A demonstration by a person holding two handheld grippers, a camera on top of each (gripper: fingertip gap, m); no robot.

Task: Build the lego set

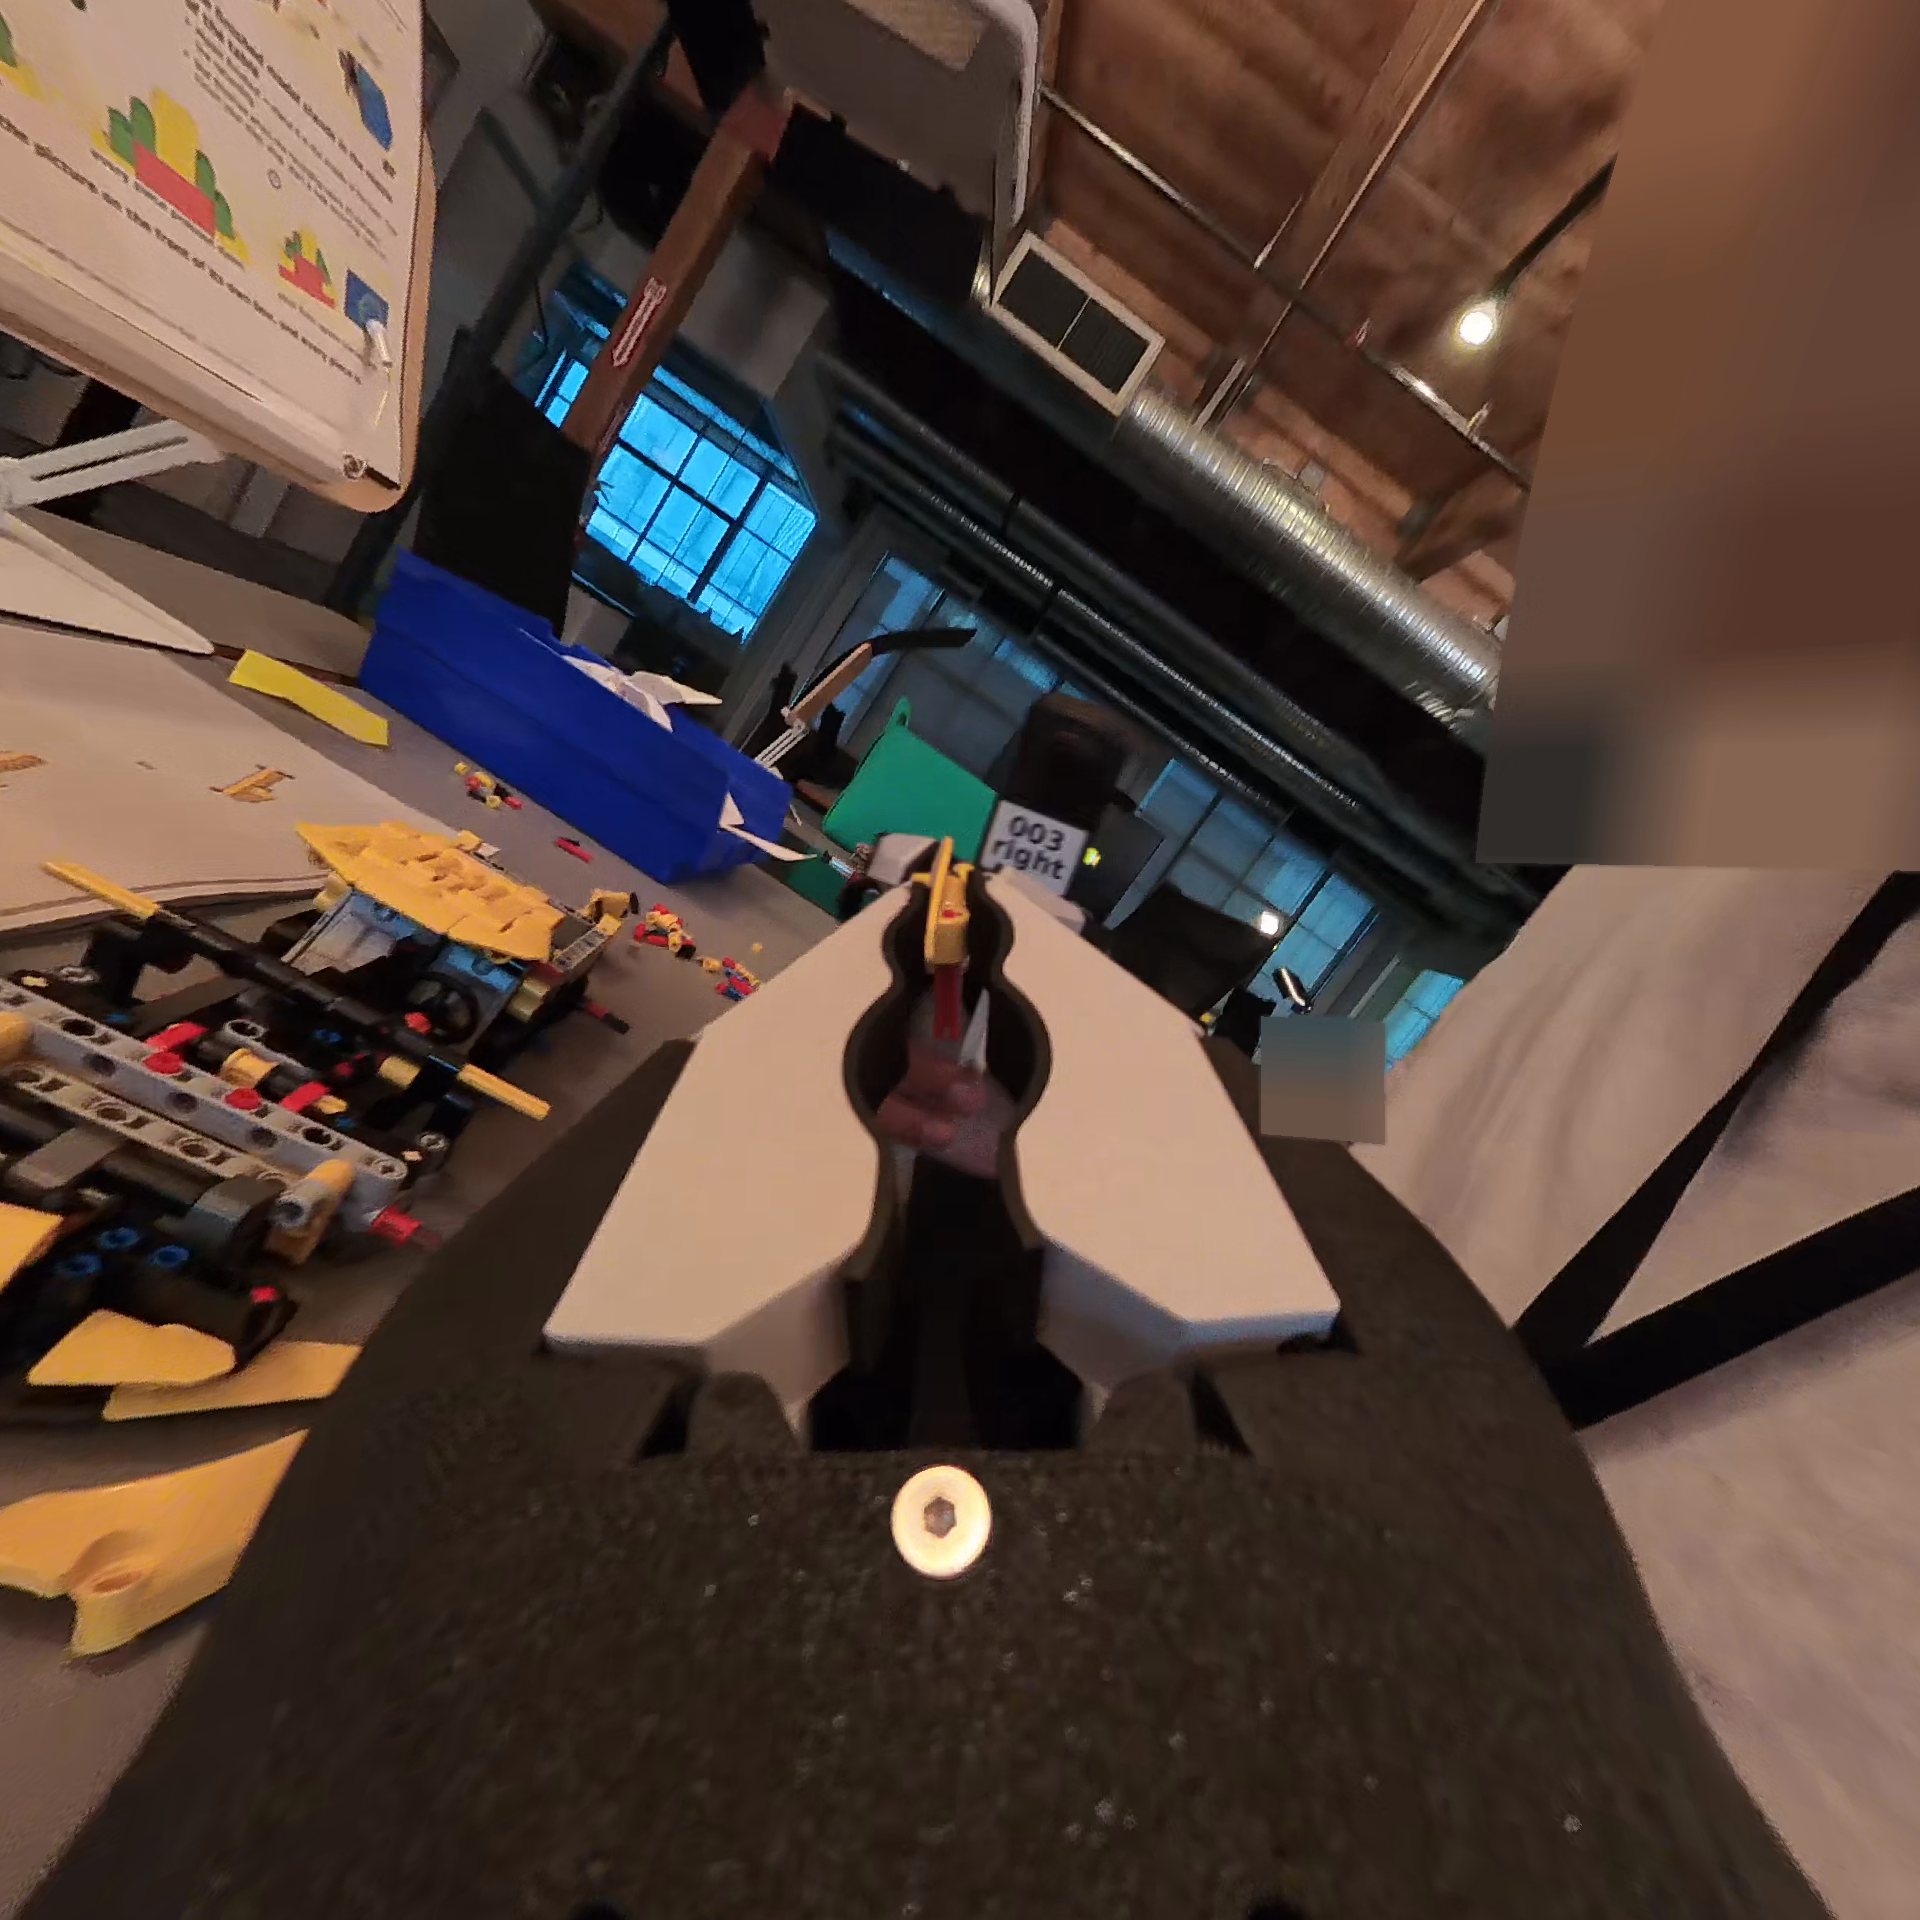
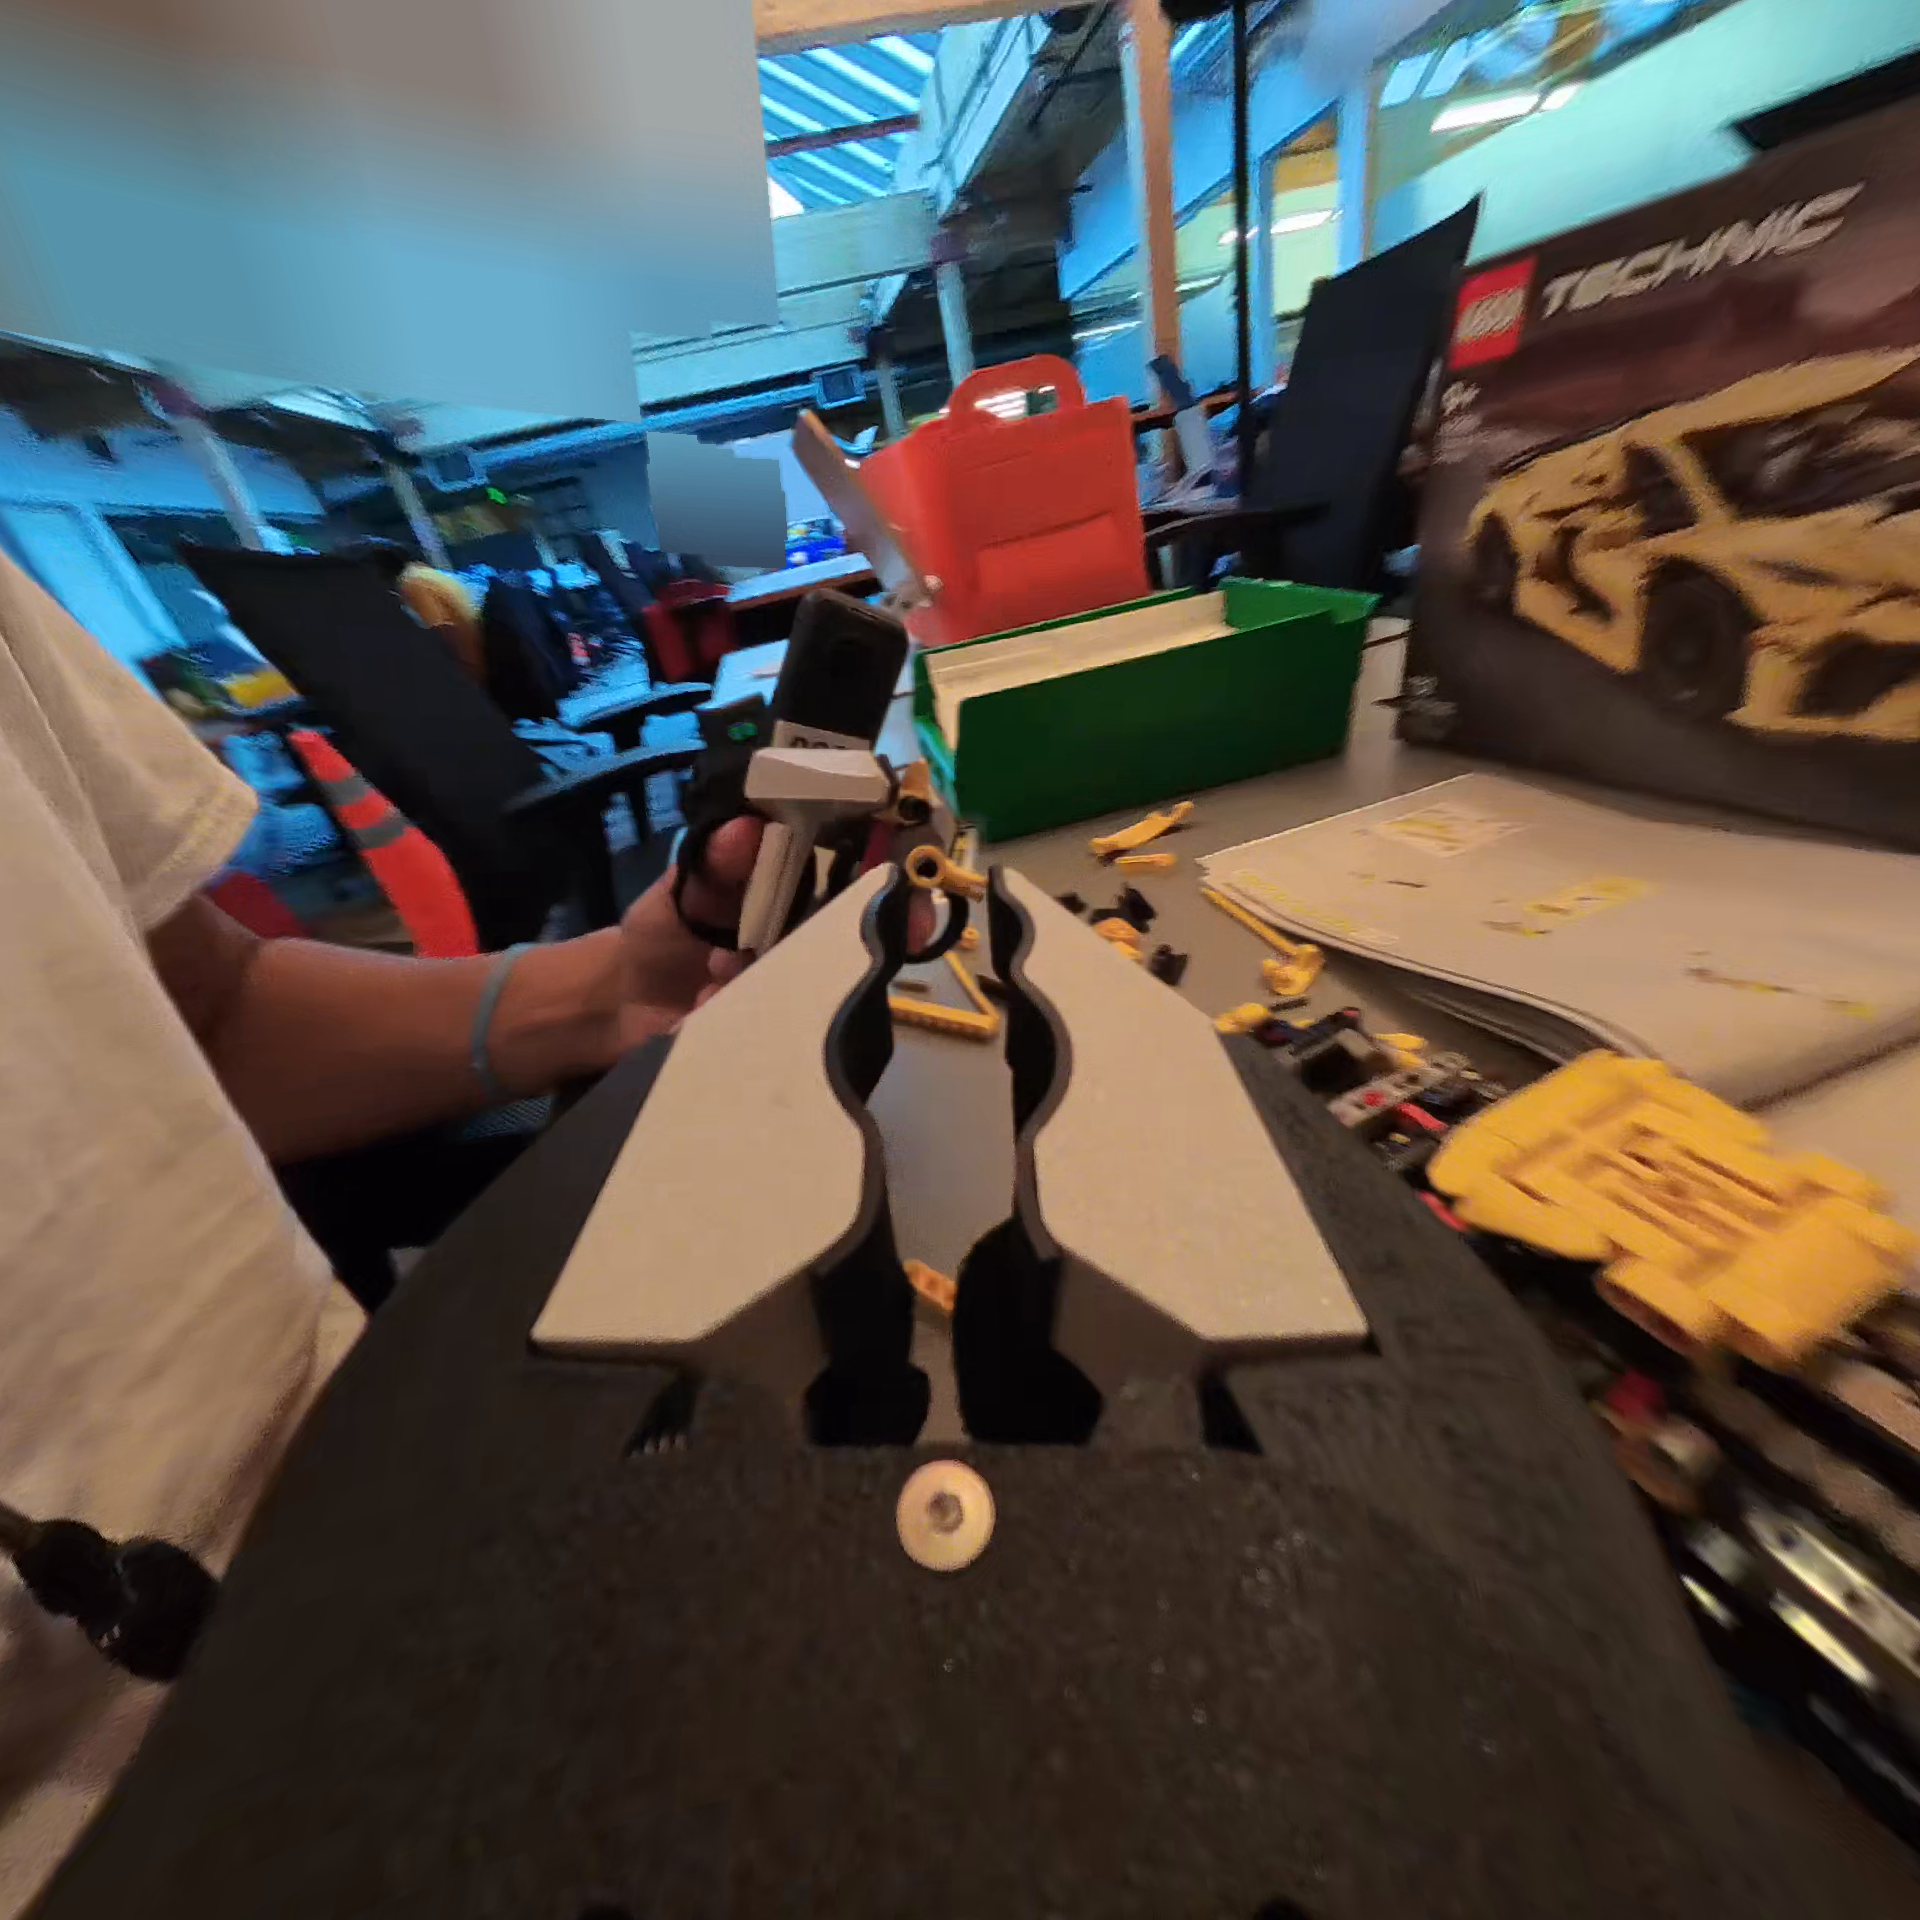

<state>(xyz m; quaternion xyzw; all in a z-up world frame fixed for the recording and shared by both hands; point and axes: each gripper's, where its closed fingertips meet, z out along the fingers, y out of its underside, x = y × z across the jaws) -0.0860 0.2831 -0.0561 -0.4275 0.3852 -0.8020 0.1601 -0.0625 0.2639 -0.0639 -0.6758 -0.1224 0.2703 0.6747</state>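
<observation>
Left gripper [image 1: 943, 904] pinched tight on a small yellow piece [image 1: 945, 914], held up off the surface [image 1: 665, 997] — right gripper [image 2: 940, 883] fingers slightly apart, a yellow connector [image 2: 940, 871] at the tips, possibly unheld.

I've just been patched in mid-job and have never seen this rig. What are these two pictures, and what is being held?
There is no robot arm: a person holds a two-finger gripper in each hand, each with a camera looking along its jaws.

In the left wrist view, the left gripper is shut on a small yellow piece with a red pin. On the grey table lie the half-built yellow car and a blue bin.

In the right wrist view, the right gripper is open and holds nothing. Beyond it are the instruction booklet, a green bin and the set's box.
</observation>
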